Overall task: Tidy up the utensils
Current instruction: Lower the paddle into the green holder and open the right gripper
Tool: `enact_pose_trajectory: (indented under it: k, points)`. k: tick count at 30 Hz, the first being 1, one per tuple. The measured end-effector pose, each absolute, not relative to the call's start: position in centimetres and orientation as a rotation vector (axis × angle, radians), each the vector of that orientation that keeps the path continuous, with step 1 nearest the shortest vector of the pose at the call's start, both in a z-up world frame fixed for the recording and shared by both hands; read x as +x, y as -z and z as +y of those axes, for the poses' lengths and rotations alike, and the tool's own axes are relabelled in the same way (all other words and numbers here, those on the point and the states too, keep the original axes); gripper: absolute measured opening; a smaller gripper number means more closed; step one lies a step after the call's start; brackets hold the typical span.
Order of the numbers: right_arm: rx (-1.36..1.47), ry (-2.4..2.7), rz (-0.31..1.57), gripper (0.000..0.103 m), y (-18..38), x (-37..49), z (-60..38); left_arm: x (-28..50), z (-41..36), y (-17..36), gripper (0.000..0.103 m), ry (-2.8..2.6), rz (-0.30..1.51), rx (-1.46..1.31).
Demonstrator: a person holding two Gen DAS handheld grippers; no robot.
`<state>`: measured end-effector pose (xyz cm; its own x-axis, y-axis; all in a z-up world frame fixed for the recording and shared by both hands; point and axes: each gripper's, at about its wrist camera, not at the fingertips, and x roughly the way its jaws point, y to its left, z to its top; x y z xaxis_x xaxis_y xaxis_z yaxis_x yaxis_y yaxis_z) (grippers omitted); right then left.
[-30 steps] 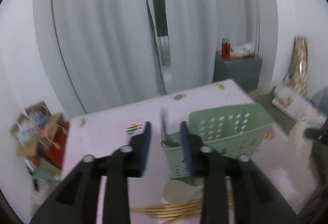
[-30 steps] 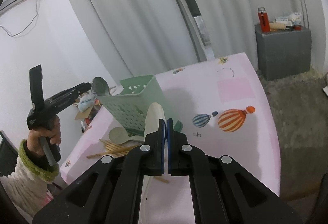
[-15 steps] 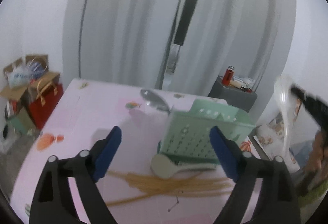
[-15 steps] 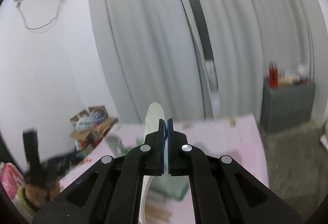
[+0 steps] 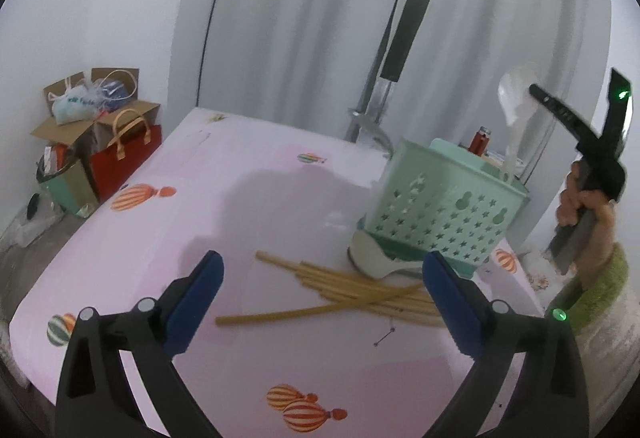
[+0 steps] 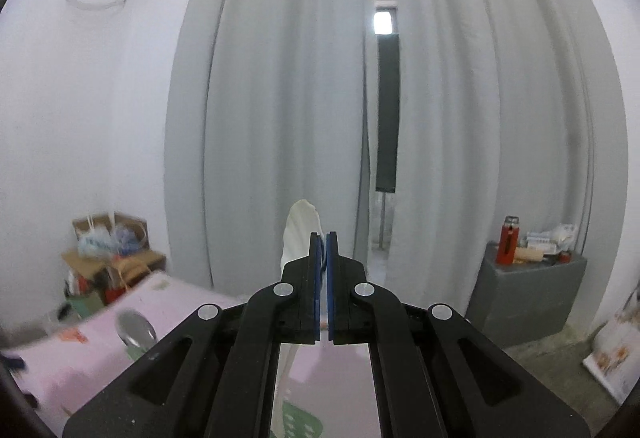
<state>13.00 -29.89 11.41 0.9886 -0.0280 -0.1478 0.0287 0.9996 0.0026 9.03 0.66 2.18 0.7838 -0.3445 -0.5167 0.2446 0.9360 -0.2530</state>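
Observation:
A mint-green perforated basket [image 5: 444, 205] stands on the pink table [image 5: 248, 205]. A metal spoon [image 5: 374, 129] sticks up from its far side and also shows in the right wrist view [image 6: 135, 330]. Several wooden chopsticks [image 5: 344, 290] and a white spoon [image 5: 376, 262] lie in front of the basket. My left gripper [image 5: 324, 302] is open above the chopsticks. My right gripper [image 6: 323, 270] is shut on a white spoon [image 6: 300, 234], held over the basket; it also shows in the left wrist view [image 5: 516, 101].
Boxes and a red bag [image 5: 120, 153] stand on the floor left of the table. A grey cabinet [image 6: 528, 294] with a red bottle [image 6: 507, 240] stands at the right by the grey curtains.
My left gripper has opened wide and pulled back from the basket toward the chopsticks. My right gripper has lifted the white spoon high and tilted up over the basket.

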Motion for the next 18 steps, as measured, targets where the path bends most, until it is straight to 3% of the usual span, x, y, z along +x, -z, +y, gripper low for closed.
enact_pose_trajectory:
  k: [9,18]
  points:
    - [-0.089,0.021,0.205,0.001,-7.6,10.5,-28.2,9.0,0.7,-1.1,0.098,0.285,0.599,-0.160]
    - [-0.044,0.064,0.255,0.003,-7.5,6.4,-28.8,8.9,0.6,-1.0,0.098,0.261,0.611,-0.142]
